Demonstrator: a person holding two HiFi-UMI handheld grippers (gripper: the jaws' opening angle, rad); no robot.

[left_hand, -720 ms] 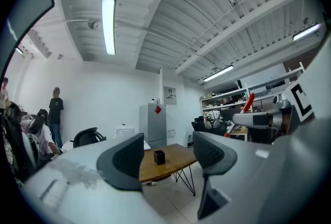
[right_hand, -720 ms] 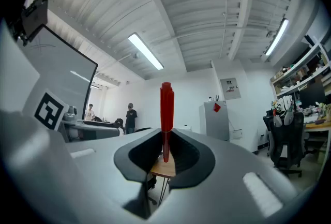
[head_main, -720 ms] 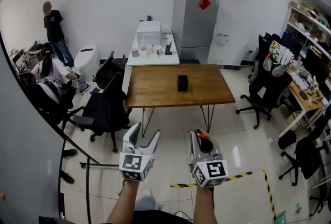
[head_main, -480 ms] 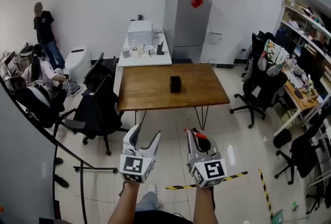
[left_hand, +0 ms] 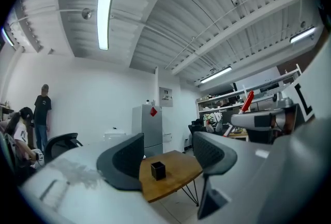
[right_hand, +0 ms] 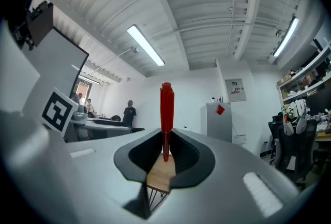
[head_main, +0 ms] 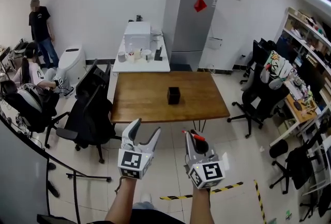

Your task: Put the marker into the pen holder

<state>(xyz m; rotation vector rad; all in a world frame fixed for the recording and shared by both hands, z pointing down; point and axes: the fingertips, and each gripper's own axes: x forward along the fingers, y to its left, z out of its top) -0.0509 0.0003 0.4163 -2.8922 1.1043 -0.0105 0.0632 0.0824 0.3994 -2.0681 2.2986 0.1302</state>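
The right tool [right_hand: 165,158] is clenched on the red marker [right_hand: 166,109], which stands upright between its jaws. The left tool [left_hand: 168,153] is released, with jaws apart and nothing held. Both tools are level over the floor [head_main: 170,176], well apart from the black pen holder [head_main: 173,95], which stands on the wooden worktop [head_main: 139,106].

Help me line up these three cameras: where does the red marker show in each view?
Head view: the marker pokes out of the right gripper, below centre, slightly right.
Left gripper view: marker at the right, tilted.
Right gripper view: marker at centre, upright, clamped between the jaws.
Shared landmark: the grey fridge with the red tag.
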